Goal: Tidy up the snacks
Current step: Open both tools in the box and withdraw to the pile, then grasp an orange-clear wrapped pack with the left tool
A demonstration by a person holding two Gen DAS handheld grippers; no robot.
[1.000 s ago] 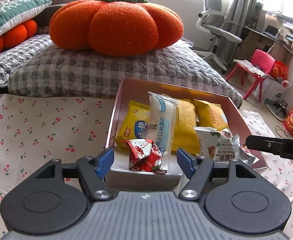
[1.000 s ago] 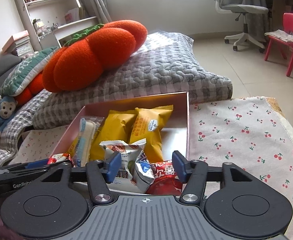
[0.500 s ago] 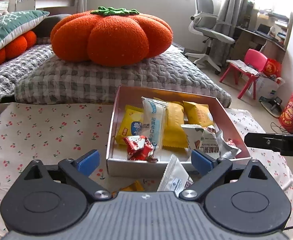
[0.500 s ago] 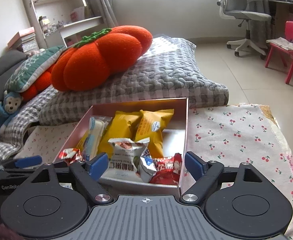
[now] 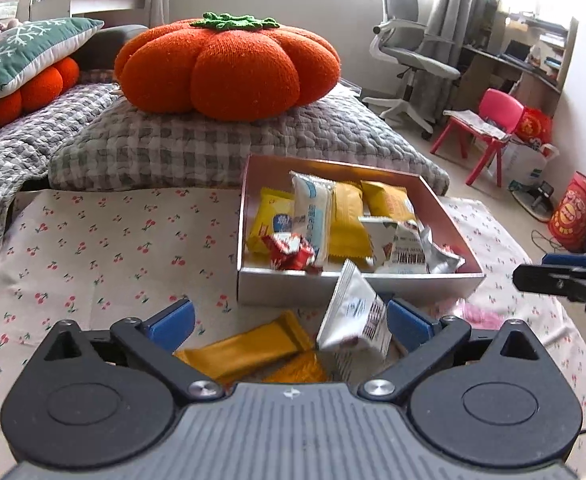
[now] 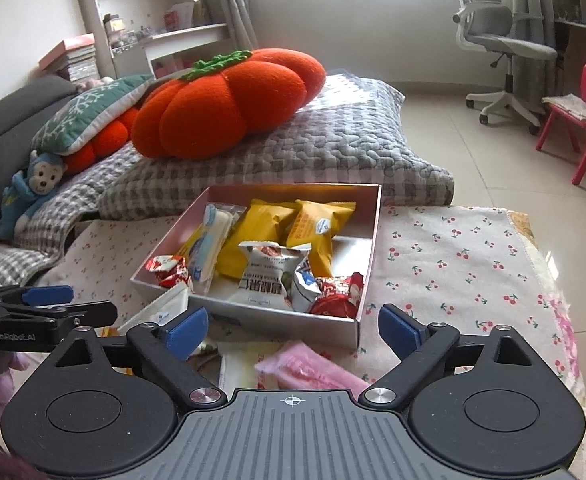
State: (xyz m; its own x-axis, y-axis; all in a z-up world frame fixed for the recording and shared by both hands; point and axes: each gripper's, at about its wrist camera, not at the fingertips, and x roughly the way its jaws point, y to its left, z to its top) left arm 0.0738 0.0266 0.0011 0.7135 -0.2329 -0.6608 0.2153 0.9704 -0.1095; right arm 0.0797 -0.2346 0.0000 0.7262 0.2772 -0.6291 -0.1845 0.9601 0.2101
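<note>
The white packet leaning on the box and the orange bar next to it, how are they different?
The white packet stands tilted, its top edge against the box front wall; the orange bar lies flat on the cherry-print cloth. The packet is white and wedge-shaped; the bar is orange, long and slim. Both sit outside the box.

- The left gripper (image 5: 289, 322) has just been opening its jaws; the red candy (image 5: 291, 250) once between them lies in the box (image 5: 357, 290).
- The right gripper (image 6: 293, 324) has also just been opening and frames the box from farther back.
</note>
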